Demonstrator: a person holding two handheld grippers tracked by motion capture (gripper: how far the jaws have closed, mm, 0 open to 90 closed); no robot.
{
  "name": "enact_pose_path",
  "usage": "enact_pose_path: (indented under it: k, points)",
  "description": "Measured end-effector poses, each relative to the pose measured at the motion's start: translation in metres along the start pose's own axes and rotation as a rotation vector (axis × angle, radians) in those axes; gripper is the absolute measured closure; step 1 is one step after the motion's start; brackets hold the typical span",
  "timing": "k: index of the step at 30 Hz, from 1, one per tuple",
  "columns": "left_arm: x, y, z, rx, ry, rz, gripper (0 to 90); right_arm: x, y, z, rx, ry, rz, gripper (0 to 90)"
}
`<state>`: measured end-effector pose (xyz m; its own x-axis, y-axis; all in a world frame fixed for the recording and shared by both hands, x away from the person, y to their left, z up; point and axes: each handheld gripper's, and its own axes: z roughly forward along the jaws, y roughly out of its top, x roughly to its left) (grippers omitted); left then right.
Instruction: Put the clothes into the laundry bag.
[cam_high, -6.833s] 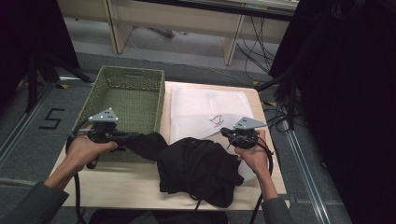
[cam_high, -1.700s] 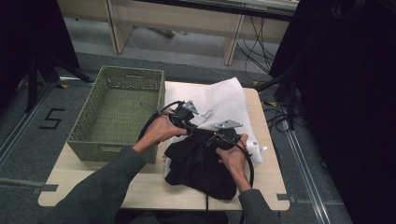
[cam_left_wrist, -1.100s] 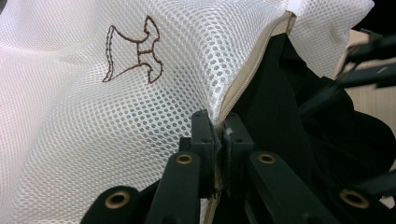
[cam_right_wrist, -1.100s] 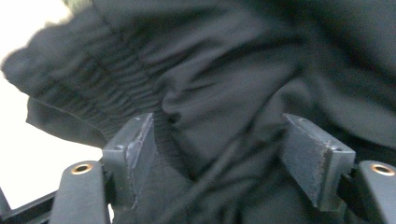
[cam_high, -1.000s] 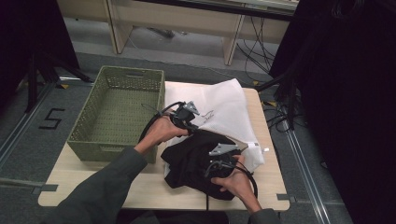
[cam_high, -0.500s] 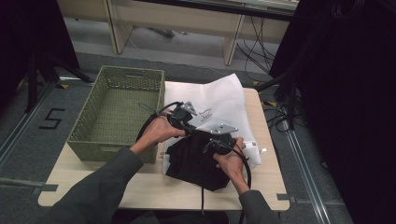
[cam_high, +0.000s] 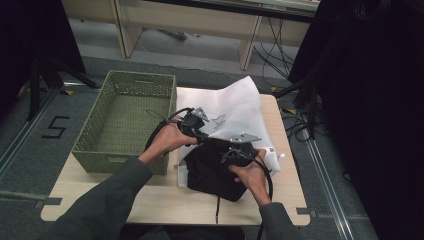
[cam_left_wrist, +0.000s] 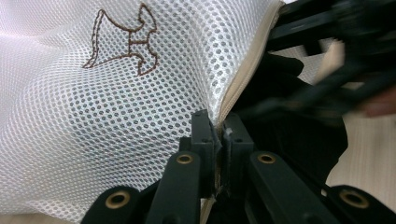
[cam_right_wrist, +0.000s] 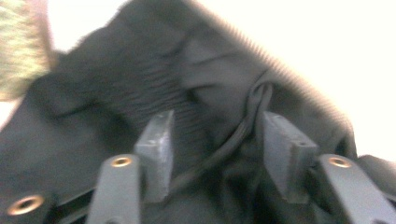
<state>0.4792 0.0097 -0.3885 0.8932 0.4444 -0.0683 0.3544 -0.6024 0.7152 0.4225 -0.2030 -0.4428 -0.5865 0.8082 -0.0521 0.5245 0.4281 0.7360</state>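
Observation:
A white mesh bag (cam_high: 240, 107) with a brown stitched dog figure lies at the table's far right. My left gripper (cam_high: 197, 131) is shut on its zipper edge (cam_left_wrist: 243, 79) and holds the mouth up. A black garment (cam_high: 210, 170) lies bunched at that mouth, partly under the mesh. My right gripper (cam_high: 231, 156) sits on top of the garment. Its jaws have just been opening and now stand apart. Black fabric (cam_right_wrist: 140, 79) and a dark cord (cam_right_wrist: 243, 130) lie between them, and the pads do not press on either. In the left gripper view, its jaws (cam_left_wrist: 218, 133) pinch the bag's (cam_left_wrist: 116, 107) edge.
A green woven basket (cam_high: 125, 80) stands on the table's left half, close beside my left forearm. Bare wooden tabletop (cam_high: 150, 205) runs along the front edge. Cables trail from both grippers. A desk and dark drapes stand beyond the table.
My right gripper has risen from the garment's front toward the bag's mouth, and the garment has bunched closer to the bag. My left gripper has kept its hold in place.

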Motion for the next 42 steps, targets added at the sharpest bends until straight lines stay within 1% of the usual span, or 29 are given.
enact_pose_path:
  k: [1, 4, 5, 6, 7, 10, 12, 13, 15, 16, 17, 18, 19, 20, 21, 22, 23, 24, 25, 26, 28, 30, 31, 32, 34, 35, 37, 38, 42]
  points:
    - [0.0, 0.0, 0.0, 0.002, -0.001, 0.002, 85.0, 0.006, -0.003, -0.009, -0.016, 0.033, 0.001, 43.1]
    - [0.0, 0.001, 0.002, 0.002, -0.002, -0.005, 84.9, 0.022, -0.013, -0.022, -0.018, 0.12, -0.031, 40.2]
    - [0.0, 0.001, 0.002, 0.004, -0.001, -0.001, 84.9, 0.031, -0.017, -0.022, -0.01, 0.159, -0.03, 39.3]
    - [0.0, 0.001, 0.002, 0.01, -0.001, 0.004, 84.8, 0.04, -0.019, -0.021, 0.0, 0.213, -0.057, 38.4]
    - [0.0, 0.001, 0.002, 0.012, -0.001, 0.006, 84.8, 0.047, -0.021, -0.019, 0.01, 0.238, -0.055, 37.6]
    - [-0.001, 0.001, 0.002, 0.011, -0.001, 0.003, 84.8, 0.067, -0.022, -0.003, 0.03, 0.305, -0.116, 36.6]
    - [0.0, 0.001, 0.002, 0.011, -0.001, 0.003, 84.8, 0.074, -0.025, 0.012, 0.042, 0.311, -0.129, 34.0]
    - [-0.001, 0.001, 0.002, 0.009, -0.001, 0.0, 84.8, 0.078, -0.027, 0.02, 0.027, 0.306, -0.115, 32.4]
    - [-0.001, 0.0, 0.002, 0.013, -0.003, 0.007, 84.8, 0.08, -0.03, 0.036, 0.088, 0.289, -0.18, 31.7]
    - [-0.001, 0.0, 0.002, 0.009, -0.004, 0.002, 84.8, 0.084, -0.032, 0.041, 0.151, 0.299, -0.147, 34.8]
    - [0.0, 0.0, 0.002, 0.01, -0.005, 0.002, 84.8, 0.085, -0.034, 0.045, 0.164, 0.255, -0.152, 43.6]
    - [0.0, 0.0, 0.002, 0.011, -0.004, -0.003, 84.8, 0.083, -0.034, 0.048, 0.144, 0.218, -0.218, 54.4]
    - [0.0, -0.001, 0.002, 0.013, -0.004, -0.002, 84.8, 0.081, -0.031, 0.049, 0.133, 0.223, -0.235, 65.6]
    - [0.0, -0.001, 0.002, 0.015, -0.005, 0.001, 84.7, 0.078, -0.029, 0.048, 0.096, 0.244, -0.225, 74.6]
    - [0.0, -0.001, 0.002, 0.02, -0.003, 0.009, 84.8, 0.076, -0.027, 0.047, 0.086, 0.259, -0.202, 79.1]
    - [0.0, -0.001, 0.001, 0.019, -0.002, 0.006, 84.8, 0.072, -0.025, 0.046, 0.055, 0.276, -0.16, 81.8]
    - [-0.001, -0.001, 0.001, 0.016, 0.0, 0.004, 84.7, 0.069, -0.024, 0.046, 0.046, 0.278, -0.148, 82.6]
    - [-0.001, -0.001, 0.001, 0.014, 0.002, 0.002, 84.8, 0.065, -0.022, 0.044, 0.035, 0.298, -0.11, 82.9]
    - [-0.001, -0.001, 0.0, 0.017, 0.004, 0.004, 84.8, 0.059, -0.019, 0.042, -0.003, 0.317, -0.093, 82.5]
    - [0.0, 0.0, -0.001, 0.022, 0.003, 0.02, 84.8, 0.054, -0.015, 0.036, 0.005, 0.344, -0.088, 81.3]
    - [0.0, 0.0, -0.001, 0.021, 0.004, 0.013, 84.7, 0.046, -0.013, 0.032, -0.003, 0.389, -0.075, 80.8]
    - [0.0, 0.0, -0.001, 0.025, 0.004, 0.017, 84.7, 0.041, -0.014, 0.029, -0.005, 0.41, -0.052, 84.5]
    - [0.0, 0.0, -0.001, 0.028, 0.003, 0.021, 84.8, 0.039, -0.014, 0.028, 0.0, 0.412, -0.056, 86.5]
    - [0.0, 0.0, -0.001, 0.03, 0.003, 0.02, 84.8, 0.036, -0.014, 0.028, -0.006, 0.386, -0.064, 87.6]
    - [-0.001, -0.001, 0.001, 0.023, 0.0, 0.002, 84.8, 0.034, -0.013, 0.028, 0.031, 0.325, -0.083, 88.3]
    - [-0.001, -0.001, 0.001, 0.025, -0.001, 0.004, 84.8, 0.033, -0.012, 0.032, 0.014, 0.25, -0.116, 88.4]
    - [-0.002, -0.001, 0.001, 0.03, -0.001, 0.006, 84.8, 0.03, -0.008, 0.033, 0.031, 0.146, -0.145, 88.5]
    - [-0.003, -0.001, 0.001, 0.025, -0.001, 0.0, 84.8, 0.025, -0.005, 0.034, 0.031, 0.103, -0.165, 88.5]
    - [-0.003, 0.0, 0.001, 0.043, -0.006, 0.024, 84.9, 0.011, 0.004, 0.047, 0.016, -0.045, -0.172, 88.4]
